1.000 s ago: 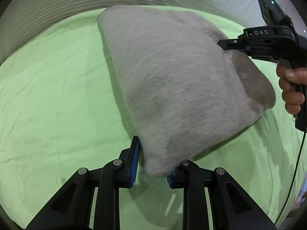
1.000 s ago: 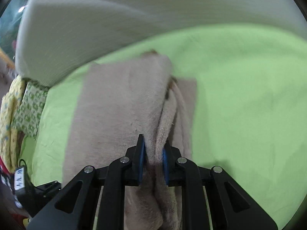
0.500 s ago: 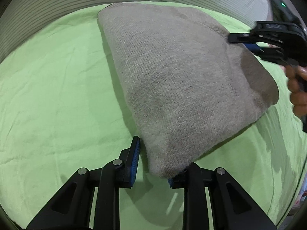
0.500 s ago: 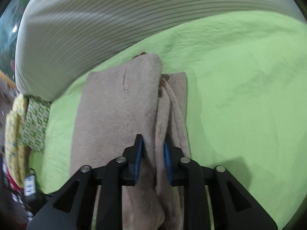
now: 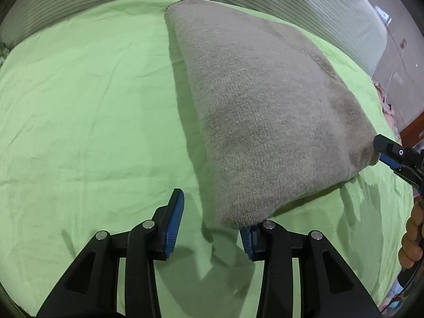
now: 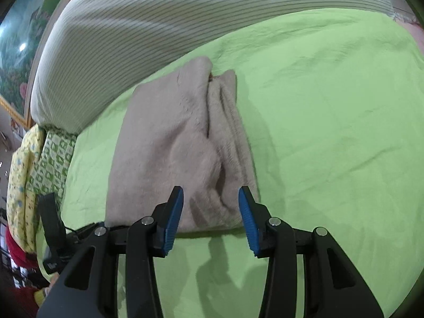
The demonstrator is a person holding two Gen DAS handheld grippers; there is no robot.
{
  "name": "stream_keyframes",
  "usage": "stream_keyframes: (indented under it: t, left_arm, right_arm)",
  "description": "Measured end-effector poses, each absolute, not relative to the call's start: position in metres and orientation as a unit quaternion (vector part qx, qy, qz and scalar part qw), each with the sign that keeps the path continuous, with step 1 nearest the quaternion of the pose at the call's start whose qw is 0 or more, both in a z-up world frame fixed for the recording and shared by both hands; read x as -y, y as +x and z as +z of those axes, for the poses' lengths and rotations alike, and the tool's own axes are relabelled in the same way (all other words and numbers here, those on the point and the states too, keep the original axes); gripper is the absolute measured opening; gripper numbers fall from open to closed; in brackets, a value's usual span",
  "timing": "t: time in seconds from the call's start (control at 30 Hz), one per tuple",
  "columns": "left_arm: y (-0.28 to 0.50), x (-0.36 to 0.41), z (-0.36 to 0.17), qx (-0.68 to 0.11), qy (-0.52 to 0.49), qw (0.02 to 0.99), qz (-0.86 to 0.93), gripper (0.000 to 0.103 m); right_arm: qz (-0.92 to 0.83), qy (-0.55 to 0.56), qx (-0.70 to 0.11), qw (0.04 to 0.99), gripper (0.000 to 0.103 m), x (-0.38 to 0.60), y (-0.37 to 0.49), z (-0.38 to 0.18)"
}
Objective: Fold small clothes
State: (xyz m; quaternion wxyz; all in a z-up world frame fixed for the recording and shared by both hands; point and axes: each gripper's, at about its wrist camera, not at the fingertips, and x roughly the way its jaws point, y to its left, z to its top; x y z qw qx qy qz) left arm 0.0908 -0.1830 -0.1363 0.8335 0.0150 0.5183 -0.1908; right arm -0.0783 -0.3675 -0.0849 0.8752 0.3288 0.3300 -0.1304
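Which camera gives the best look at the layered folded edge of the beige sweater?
The right wrist view: the folded sweater lies whole on the green sheet, its stacked layers visible along the right side. The left wrist view shows only the smooth knit top, with the layers hidden.

The left gripper [image 5: 209, 218] is standing with its jaws wide apart, the blue pads [image 5: 173, 225] facing each other across a broad gap, and it is holding nothing between them. The right gripper [image 6: 210, 218] is also spread open in its own view, its blue pads [image 6: 247, 220] well apart. In the left wrist view the right gripper [image 5: 381, 148] is reaching in from the right edge, and the person's right hand [image 5: 412, 238] is gripping its handle.
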Motion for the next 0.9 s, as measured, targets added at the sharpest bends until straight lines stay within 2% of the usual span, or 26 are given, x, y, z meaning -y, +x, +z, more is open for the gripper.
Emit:
stream_keyframes:
  t: [0.07, 0.1, 0.13, 0.2, 0.33, 0.57, 0.73, 0.8, 0.87, 0.9]
  left_arm:
    - [0.091, 0.185, -0.137, -0.519, 0.02, 0.833, -0.192, 0.035]
    - [0.092, 0.185, -0.137, -0.52, 0.016, 0.831, -0.197, 0.024]
    - [0.095, 0.188, -0.136, -0.522, 0.012, 0.828, -0.204, 0.019]
    - [0.092, 0.192, -0.133, -0.517, 0.02, 0.83, -0.21, 0.011]
    - [0.085, 0.189, -0.13, -0.514, 0.037, 0.83, -0.215, 0.01]
    - [0.093, 0.191, -0.138, -0.522, 0.05, 0.822, -0.222, 0.011]
    - [0.097, 0.184, -0.132, -0.539, 0.034, 0.809, -0.232, 0.022]
    - [0.096, 0.177, -0.128, -0.542, 0.029, 0.807, -0.231, 0.035]
    - [0.094, 0.17, -0.124, -0.542, 0.022, 0.808, -0.229, 0.039]
    - [0.093, 0.165, -0.123, -0.542, 0.019, 0.808, -0.228, 0.04]
  right_arm:
    - [-0.131, 0.3, -0.347, 0.879, 0.04, 0.361, -0.071, -0.087]
    - [-0.133, 0.284, -0.355, 0.88, 0.014, 0.36, -0.067, -0.086]
    - [-0.136, 0.275, -0.364, 0.88, 0.008, 0.359, -0.063, -0.087]
    - [-0.136, 0.271, -0.364, 0.881, 0.008, 0.36, -0.066, -0.081]
    - [-0.149, 0.265, -0.352, 0.885, 0.007, 0.371, -0.084, -0.071]
    - [-0.156, 0.296, -0.395, 0.856, 0.007, 0.386, -0.079, -0.114]
    - [-0.147, 0.317, -0.39, 0.852, 0.014, 0.389, -0.081, -0.105]
    - [-0.143, 0.318, -0.387, 0.854, 0.018, 0.389, -0.083, -0.097]
    - [-0.144, 0.316, -0.379, 0.858, 0.026, 0.388, -0.084, -0.089]
    - [-0.146, 0.316, -0.374, 0.86, 0.036, 0.389, -0.085, -0.084]
